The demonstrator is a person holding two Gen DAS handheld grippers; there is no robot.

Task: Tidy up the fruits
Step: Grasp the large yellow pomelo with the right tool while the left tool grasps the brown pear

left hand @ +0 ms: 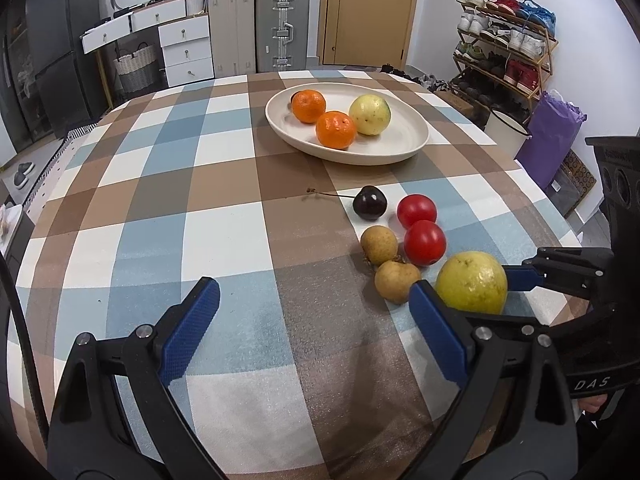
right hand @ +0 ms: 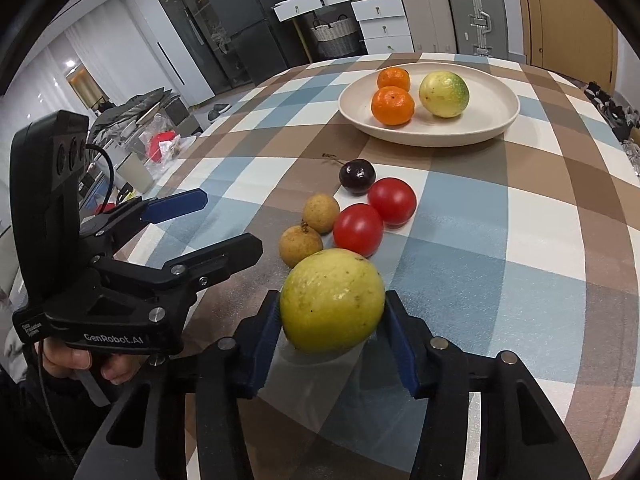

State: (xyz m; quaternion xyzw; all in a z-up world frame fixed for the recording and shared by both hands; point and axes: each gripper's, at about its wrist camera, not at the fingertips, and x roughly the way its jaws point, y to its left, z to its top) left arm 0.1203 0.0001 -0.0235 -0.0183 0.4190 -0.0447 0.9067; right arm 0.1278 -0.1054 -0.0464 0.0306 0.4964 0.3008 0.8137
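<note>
1. A table [right hand: 500,208] covered in a blue, brown and white check cloth carries a cream plate [right hand: 496,120] toward its far edge; 2 oranges [right hand: 392,105] and 1 yellow-green fruit [right hand: 444,94] already lie in it.
2. Toward the near edge sits a tight cluster: a dark cherry [right hand: 357,176] with its stem, 2 red tomatoes [right hand: 358,229] touching each other, and 2 small brown longans [right hand: 301,245].
3. At the near end of that cluster the right gripper [right hand: 332,332] has its blue pads pressed against both sides of a large yellow guava [right hand: 332,300], jaws partly closed on it.
4. The left gripper [left hand: 314,320] hovers beside it over bare cloth, jaws wide apart, holding nothing.
5. The step in hand looks like picking up the guava for the plate.
6. Next, it likely needs a straight lift clear of the longans, then a carry to the plate's bare side.
</note>
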